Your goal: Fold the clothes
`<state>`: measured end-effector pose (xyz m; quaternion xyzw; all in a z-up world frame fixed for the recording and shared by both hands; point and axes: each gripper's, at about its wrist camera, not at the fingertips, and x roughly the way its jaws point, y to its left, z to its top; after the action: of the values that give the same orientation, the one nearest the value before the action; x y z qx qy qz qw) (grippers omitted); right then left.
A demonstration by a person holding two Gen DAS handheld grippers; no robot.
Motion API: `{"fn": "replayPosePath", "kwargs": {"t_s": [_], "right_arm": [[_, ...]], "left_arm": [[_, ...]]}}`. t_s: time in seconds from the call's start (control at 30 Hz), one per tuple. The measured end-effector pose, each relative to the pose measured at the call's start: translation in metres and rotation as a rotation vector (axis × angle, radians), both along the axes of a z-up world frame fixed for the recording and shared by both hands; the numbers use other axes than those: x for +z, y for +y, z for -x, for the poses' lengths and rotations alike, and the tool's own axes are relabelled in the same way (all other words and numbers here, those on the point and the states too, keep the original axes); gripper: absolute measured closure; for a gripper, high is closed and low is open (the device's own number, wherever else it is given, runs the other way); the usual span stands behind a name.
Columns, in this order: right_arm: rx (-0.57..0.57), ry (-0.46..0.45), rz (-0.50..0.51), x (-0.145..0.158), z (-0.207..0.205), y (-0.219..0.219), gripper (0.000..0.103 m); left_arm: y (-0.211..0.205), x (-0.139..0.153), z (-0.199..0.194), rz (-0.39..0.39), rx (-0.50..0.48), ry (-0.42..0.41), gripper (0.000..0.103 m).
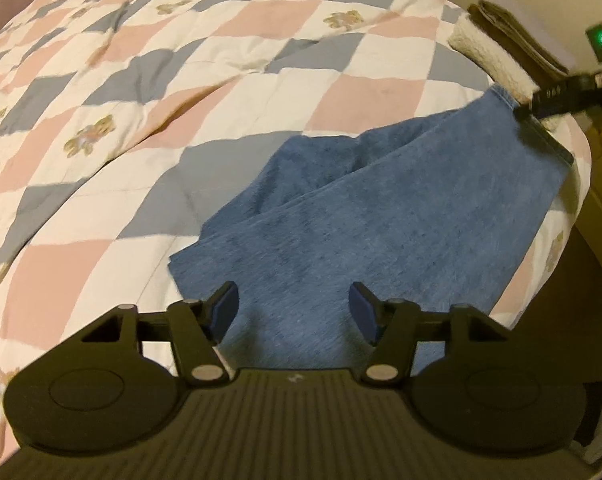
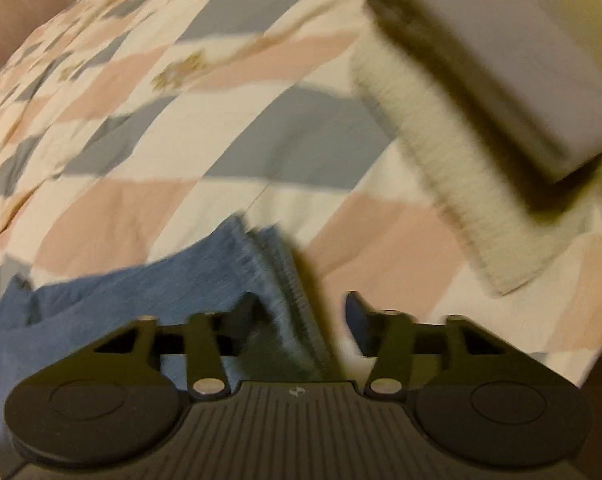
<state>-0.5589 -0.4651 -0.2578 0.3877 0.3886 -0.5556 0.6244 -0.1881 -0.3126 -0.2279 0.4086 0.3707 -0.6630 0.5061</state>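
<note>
Across both views spreads a checkered quilt in pink, grey-blue and cream. On it, near the edge of the bed, lies the blue garment, denim by the look of it, lengthwise and creased, its layers not lined up. Beyond its far end sits a stack of 2 folded items, a cream fleecy piece with a darker folded cloth on top.

At the near end the left gripper hovers over the fabric, fingers spread wide and holding nothing. The right gripper sits at the far hem, also wide apart, with the hem edge between the fingers but not pinched.

The risk, as I judge it: closing on only 1 layer would skew the fold, and the right gripper may nudge the nearby stack.
</note>
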Motion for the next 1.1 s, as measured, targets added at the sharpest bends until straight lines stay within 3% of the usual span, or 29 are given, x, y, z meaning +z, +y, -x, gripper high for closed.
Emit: {"fn": "replayPosePath", "kwargs": {"t_s": [0.1, 0.17, 0.23, 0.3, 0.37, 0.43, 0.53, 0.63, 0.77, 0.87, 0.97, 1.03, 1.1], "right_arm": [[0.061, 0.023, 0.168, 0.021, -0.016, 0.023, 0.049], [0.161, 0.023, 0.179, 0.008, -0.034, 0.027, 0.065], [0.260, 0.023, 0.189, -0.004, -0.052, 0.031, 0.074], [0.328, 0.027, 0.205, -0.019, -0.064, 0.031, 0.072], [0.303, 0.023, 0.234, -0.040, -0.056, 0.015, 0.069], [0.263, -0.026, 0.220, -0.051, -0.043, -0.001, 0.075], [0.175, -0.049, 0.190, -0.054, -0.027, -0.017, 0.088], [0.077, -0.042, 0.196, -0.040, -0.011, -0.015, 0.062], [0.066, -0.079, 0.269, -0.010, 0.004, 0.033, 0.065], [0.097, -0.115, 0.253, -0.003, 0.003, 0.080, 0.065], [0.180, -0.063, 0.201, -0.018, -0.005, 0.115, 0.067], [0.233, -0.001, 0.185, -0.034, -0.009, 0.119, 0.069], [0.273, 0.038, 0.170, -0.047, -0.009, 0.110, 0.073]], "left_arm": [[-0.007, -0.005, 0.014, 0.020, -0.057, 0.020, 0.068], [-0.014, -0.013, 0.027, 0.034, -0.097, 0.016, 0.068], [-0.022, -0.022, 0.035, 0.062, -0.125, 0.005, 0.068], [-0.032, -0.036, 0.036, 0.081, -0.121, -0.022, 0.068], [-0.042, -0.058, 0.027, 0.062, -0.075, -0.064, 0.068], [-0.050, -0.080, 0.017, 0.044, -0.031, -0.094, 0.068], [-0.053, -0.090, -0.005, 0.038, 0.030, -0.023, 0.069], [-0.049, -0.077, -0.018, 0.054, 0.097, -0.017, 0.077], [-0.023, -0.054, -0.043, 0.067, 0.169, -0.039, 0.079], [0.000, -0.043, -0.043, 0.042, 0.095, -0.085, 0.081], [0.030, -0.034, -0.025, 0.019, -0.029, -0.006, 0.081], [0.049, -0.037, -0.006, -0.002, -0.111, 0.046, 0.080], [0.060, -0.051, 0.011, -0.035, -0.151, 0.024, 0.079]]}}
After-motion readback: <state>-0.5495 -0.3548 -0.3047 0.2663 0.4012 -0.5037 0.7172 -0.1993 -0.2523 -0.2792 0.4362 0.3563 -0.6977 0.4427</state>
